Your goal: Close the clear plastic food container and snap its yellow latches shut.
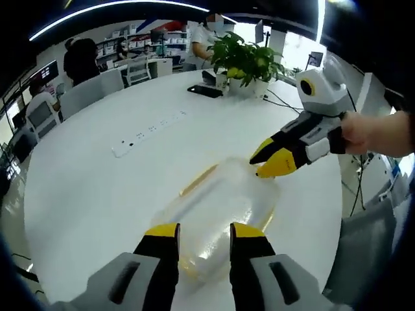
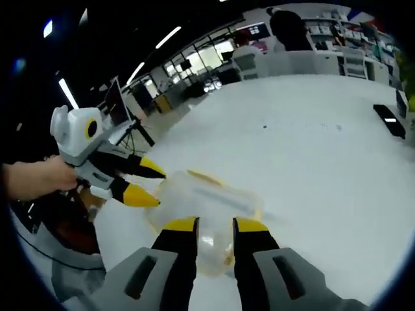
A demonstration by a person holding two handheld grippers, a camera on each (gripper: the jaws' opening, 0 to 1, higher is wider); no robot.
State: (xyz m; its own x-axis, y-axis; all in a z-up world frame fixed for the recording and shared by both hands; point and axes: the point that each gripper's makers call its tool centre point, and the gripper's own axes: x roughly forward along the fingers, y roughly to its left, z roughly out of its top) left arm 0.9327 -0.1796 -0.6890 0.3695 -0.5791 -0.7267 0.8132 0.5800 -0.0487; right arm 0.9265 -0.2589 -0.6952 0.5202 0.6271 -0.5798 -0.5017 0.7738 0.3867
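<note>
The clear plastic container (image 1: 217, 204) lies on the white table (image 1: 97, 194), lid on top, with a yellow latch (image 1: 198, 181) along its far left side. My left gripper (image 1: 204, 232) is open, its jaws just short of the container's near end. The right gripper (image 1: 267, 162), held by a hand, reaches in from the right with its yellow tips at the container's far right corner, slightly apart. In the right gripper view the container (image 2: 204, 194) sits just beyond my open right gripper (image 2: 216, 227), and the left gripper (image 2: 154, 188) stands open at its left edge.
A potted plant (image 1: 246, 61), a dark phone (image 1: 205, 91) and a white power strip (image 1: 146, 133) are on the far part of the table. Chairs and people stand beyond it. The table's edge (image 2: 123, 227) runs close to the container, with a monitor (image 2: 117, 97) past it.
</note>
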